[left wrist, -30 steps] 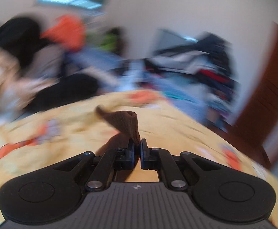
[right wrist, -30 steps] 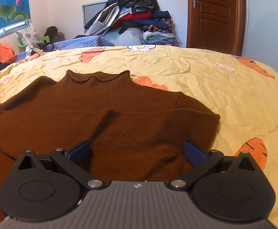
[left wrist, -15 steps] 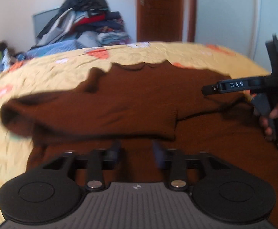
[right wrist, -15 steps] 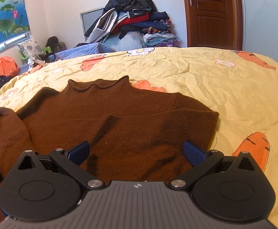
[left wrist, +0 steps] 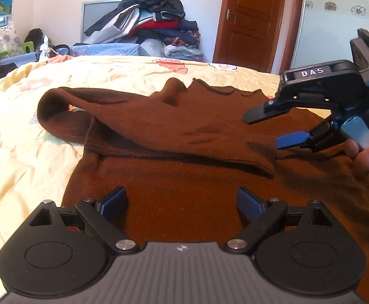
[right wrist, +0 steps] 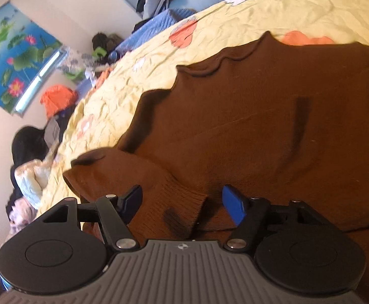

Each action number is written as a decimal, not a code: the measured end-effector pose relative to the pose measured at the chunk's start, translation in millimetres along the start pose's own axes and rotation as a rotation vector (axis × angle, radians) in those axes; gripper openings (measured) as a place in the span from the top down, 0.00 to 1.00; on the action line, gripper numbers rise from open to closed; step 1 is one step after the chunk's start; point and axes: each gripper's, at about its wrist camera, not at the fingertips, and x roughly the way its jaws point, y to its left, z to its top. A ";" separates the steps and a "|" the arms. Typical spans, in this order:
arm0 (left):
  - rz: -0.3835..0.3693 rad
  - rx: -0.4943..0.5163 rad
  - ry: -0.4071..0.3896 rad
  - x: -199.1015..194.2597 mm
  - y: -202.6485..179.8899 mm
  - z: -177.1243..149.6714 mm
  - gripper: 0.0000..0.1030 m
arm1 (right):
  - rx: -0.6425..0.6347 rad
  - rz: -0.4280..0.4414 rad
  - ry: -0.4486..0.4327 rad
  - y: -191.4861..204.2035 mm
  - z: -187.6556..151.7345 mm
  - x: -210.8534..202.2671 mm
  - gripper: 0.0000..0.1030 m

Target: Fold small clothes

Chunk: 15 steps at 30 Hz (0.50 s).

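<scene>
Brown sweater (left wrist: 209, 177) flat on the bed (left wrist: 20, 139), one sleeve (left wrist: 171, 131) folded across.
The knit sleeve runs crosswise ahead of the left gripper (left wrist: 182, 202), jaws apart; its cuff lies between the right gripper (right wrist: 182, 200)'s parted jaws. Collar points away. "DAS" reads on the right gripper.

The brown knitted sweater (left wrist: 189, 177) ran off the left-wrist view's right edge (its far sleeve unseen); the folded sleeve (left wrist: 159, 129) hid the sweater's chest beneath it.
</scene>
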 end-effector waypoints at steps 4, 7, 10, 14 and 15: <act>-0.004 -0.019 0.007 6.2 1.1 2.0 0.08 | -0.042 -0.012 0.061 6.7 -5.5 7.6 0.82; -0.003 -0.015 0.007 8.4 -0.7 2.5 0.08 | -0.056 0.001 0.050 6.3 -6.9 3.2 0.89; -0.004 -0.014 0.006 8.8 -0.9 2.3 0.08 | -0.071 0.062 -0.022 8.9 13.2 -32.1 0.90; -0.011 -0.018 0.001 8.6 0.8 2.3 0.08 | -0.159 0.041 -0.142 1.9 50.9 -109.8 0.90; -0.015 -0.021 -0.002 8.2 1.3 2.2 0.08 | -0.162 0.004 -0.173 -8.1 61.0 -128.2 0.90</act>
